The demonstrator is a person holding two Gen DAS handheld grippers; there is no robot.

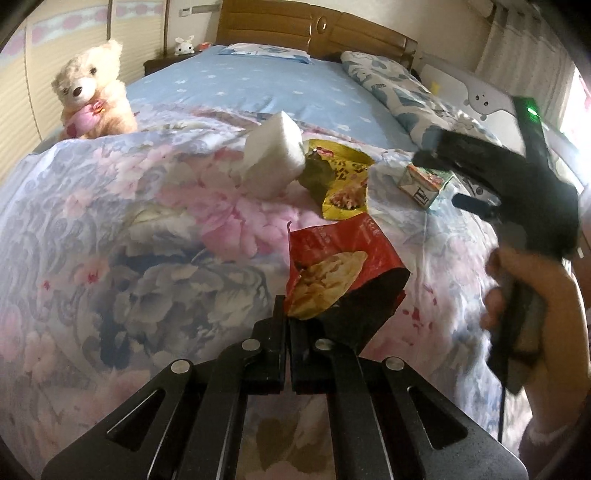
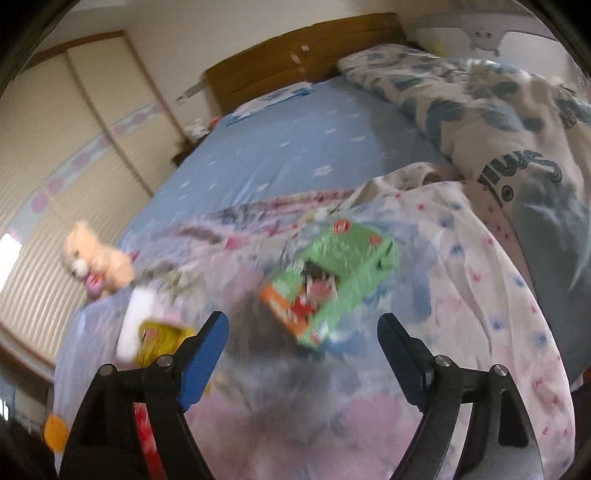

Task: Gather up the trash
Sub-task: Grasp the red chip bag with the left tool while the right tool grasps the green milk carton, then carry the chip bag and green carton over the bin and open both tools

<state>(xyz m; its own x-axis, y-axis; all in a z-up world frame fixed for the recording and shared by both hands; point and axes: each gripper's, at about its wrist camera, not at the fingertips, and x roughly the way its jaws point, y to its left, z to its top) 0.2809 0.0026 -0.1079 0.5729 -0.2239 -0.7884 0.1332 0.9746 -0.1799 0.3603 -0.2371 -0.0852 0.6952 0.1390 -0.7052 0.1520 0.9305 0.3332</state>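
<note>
My left gripper is shut on the lower corner of a red snack bag, which lies on the floral quilt. Beyond it lie a yellow snack wrapper and a white foam block. A green drink carton lies to the right. My right gripper hovers over that carton. In the right wrist view my right gripper is open, with the green carton just ahead between the blue fingertips. The yellow wrapper and foam block sit at the left.
A cream teddy bear sits at the quilt's far left edge. A blue sheet, a rolled patterned blanket and a wooden headboard lie beyond. Wardrobe doors stand at the left.
</note>
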